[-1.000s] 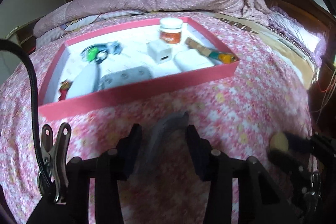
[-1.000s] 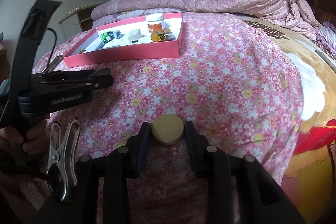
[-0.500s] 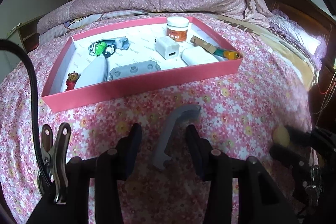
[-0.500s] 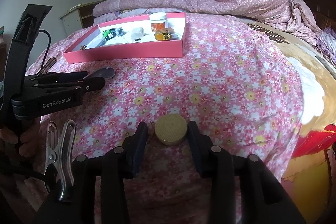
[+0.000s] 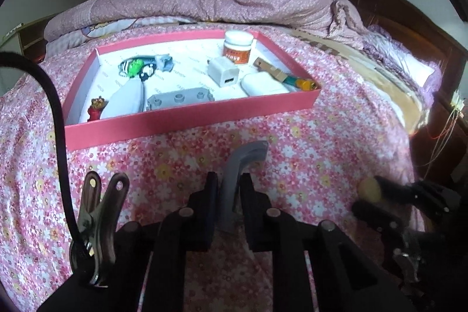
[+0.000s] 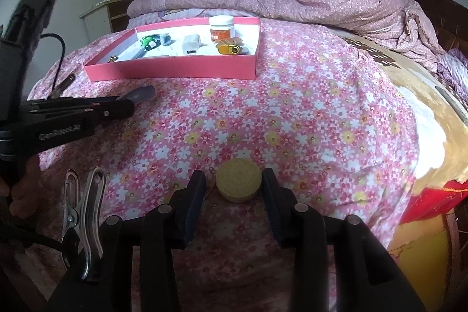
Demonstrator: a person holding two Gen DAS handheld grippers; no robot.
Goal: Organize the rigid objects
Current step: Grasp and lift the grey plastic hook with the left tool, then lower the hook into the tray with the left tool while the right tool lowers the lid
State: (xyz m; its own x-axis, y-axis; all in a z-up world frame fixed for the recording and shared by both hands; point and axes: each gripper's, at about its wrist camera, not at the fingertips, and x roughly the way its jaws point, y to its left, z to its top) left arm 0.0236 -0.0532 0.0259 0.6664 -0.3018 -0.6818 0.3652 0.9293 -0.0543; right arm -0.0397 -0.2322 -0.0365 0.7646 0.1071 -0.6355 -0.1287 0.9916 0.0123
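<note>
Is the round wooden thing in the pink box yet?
No, it is out. The round wooden disc lies on the flowery bedspread between the open right tongs, apart from the pink box.

Readable text: one brand mark only.
"GenRobot.AI" in white letters runs along the side of the left gripper [image 6: 122, 108]; the jar [image 6: 221, 29] label's print is illegible.

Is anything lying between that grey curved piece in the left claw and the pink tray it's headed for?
Nothing visible: only bare flowered bedspread separates the grey curved piece, gripped by the left claw, from the pink tray's near wall.
</note>
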